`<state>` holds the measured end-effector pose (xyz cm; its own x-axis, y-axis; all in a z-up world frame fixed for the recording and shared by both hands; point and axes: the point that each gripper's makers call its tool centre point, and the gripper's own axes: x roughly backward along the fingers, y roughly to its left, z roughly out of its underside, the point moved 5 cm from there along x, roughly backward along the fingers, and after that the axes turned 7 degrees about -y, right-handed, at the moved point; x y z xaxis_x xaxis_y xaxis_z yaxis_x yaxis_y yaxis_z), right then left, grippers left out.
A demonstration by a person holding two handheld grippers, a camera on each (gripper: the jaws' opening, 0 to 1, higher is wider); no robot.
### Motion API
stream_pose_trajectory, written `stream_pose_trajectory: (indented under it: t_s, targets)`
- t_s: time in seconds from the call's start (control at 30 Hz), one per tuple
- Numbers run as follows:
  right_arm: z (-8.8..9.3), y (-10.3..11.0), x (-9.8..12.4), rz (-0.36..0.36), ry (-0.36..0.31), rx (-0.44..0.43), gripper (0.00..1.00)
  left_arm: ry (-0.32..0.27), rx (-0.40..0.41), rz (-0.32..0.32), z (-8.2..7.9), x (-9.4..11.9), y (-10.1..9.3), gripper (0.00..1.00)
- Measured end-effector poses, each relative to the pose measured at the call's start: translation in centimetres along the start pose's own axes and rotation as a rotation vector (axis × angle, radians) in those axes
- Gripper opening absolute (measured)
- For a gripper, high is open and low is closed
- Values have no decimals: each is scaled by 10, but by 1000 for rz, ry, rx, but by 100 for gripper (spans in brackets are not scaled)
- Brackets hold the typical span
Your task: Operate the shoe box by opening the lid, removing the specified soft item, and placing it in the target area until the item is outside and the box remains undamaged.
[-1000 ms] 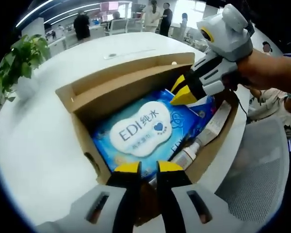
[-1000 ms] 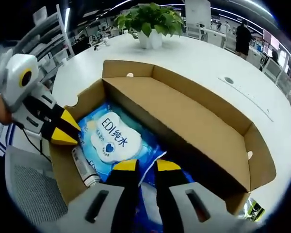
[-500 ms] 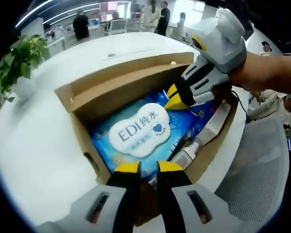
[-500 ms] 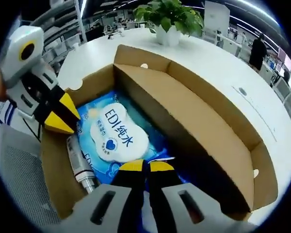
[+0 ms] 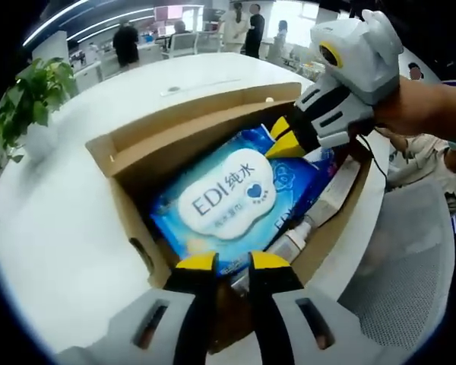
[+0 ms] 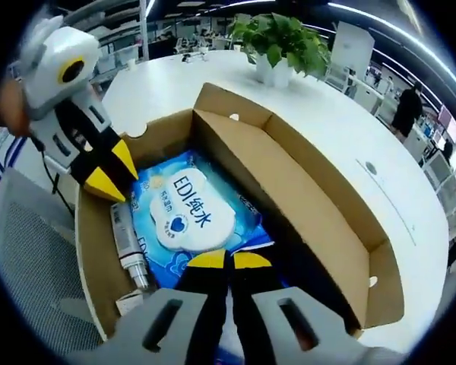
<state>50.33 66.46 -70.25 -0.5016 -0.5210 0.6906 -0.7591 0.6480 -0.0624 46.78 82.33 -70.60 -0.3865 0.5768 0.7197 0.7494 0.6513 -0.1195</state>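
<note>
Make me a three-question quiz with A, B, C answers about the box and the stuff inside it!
1. Where is the blue wipes pack?
A. On a chair
B. Inside the cardboard shoe box
C. Beside the plant

2. What colour are the gripper tips?
A. Yellow
B. Green
C. Red

3. How is the box lid?
A. Taped shut
C. Torn off
B. Open, folded back

Answers: 1 B, box walls surround the pack. 2 A, the left gripper and right gripper both end in yellow. 3 B, the contents are uncovered and the lid stands behind.
</note>
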Motion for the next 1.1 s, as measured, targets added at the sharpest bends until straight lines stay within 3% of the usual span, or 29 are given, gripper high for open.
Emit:
stream_pose_trajectory:
  t_s: [0.3, 0.5, 0.77, 1.0, 1.1]
  targets:
    - [15, -12, 30, 42, 12, 3, 0, -2, 5, -6, 0, 1, 0, 13]
    - [24, -12, 37, 63, 27, 2, 0, 3, 11, -9, 0, 0, -1, 13]
    - [36, -15, 32, 83, 58, 11, 0, 19, 28, -10, -3, -1, 0, 15]
    - [40, -17, 30, 87, 66, 0, 0, -8, 27, -12, -13, -3, 1, 17]
    - [41, -17, 29, 89, 64, -2, 0, 15, 31, -6, -15, -7, 0, 16]
